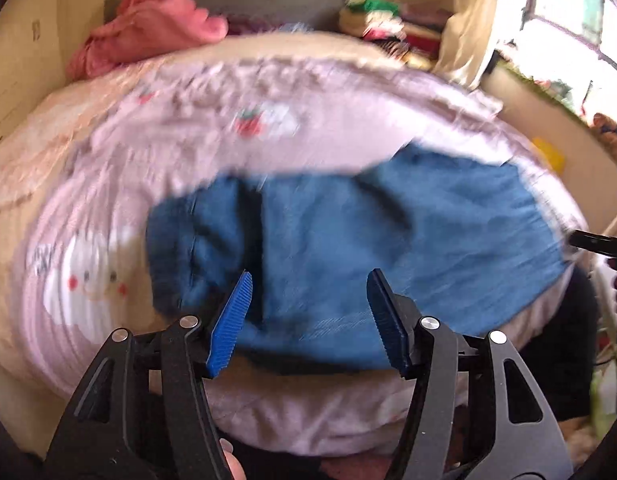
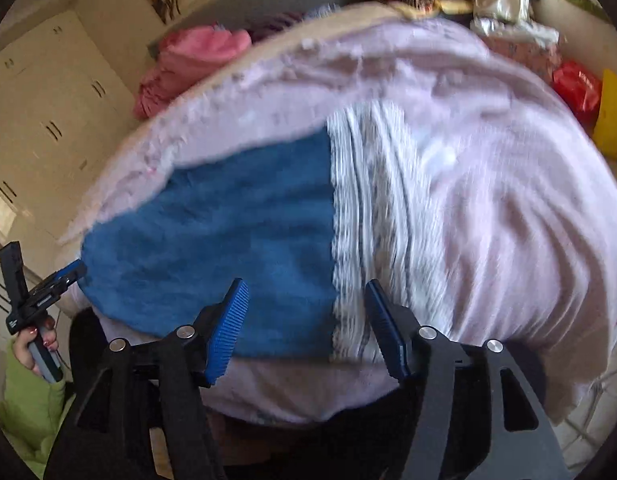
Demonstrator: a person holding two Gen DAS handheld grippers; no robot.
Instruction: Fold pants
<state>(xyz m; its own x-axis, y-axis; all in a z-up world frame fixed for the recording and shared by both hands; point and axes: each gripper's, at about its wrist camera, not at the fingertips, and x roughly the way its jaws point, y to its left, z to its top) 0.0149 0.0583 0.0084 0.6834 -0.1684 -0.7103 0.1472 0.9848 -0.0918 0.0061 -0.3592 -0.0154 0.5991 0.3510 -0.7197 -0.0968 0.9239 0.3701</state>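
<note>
The blue denim pants (image 1: 348, 256) lie spread on a bed covered by a pale pink blanket (image 1: 308, 136) printed with strawberries and a smiling white cartoon face; both views are smeared by motion blur, so seams and folds are hard to read. In the left wrist view the left gripper (image 1: 308, 312) hovers over the near edge of the pants with its blue ribbed pads well apart and nothing pinched between them; the cloth shows through the gap, lying flat on the blanket beneath. In the right wrist view the right gripper (image 2: 306, 320) likewise stands released, its jaws spread over the spot where the straight right edge of the pants meets a white striped part of the blanket, and no fabric is caught in the pads. At the far left of that view the left gripper appears again, held by a hand (image 2: 34, 346) with painted nails and a green sleeve (image 2: 24, 408), its blue tip just beside the left end of the pants. A crumpled pink cloth (image 1: 148, 36) lies at the head of the bed, and stacked clothes (image 1: 392, 28) sit farther right beside a bright window (image 1: 568, 8).
</note>
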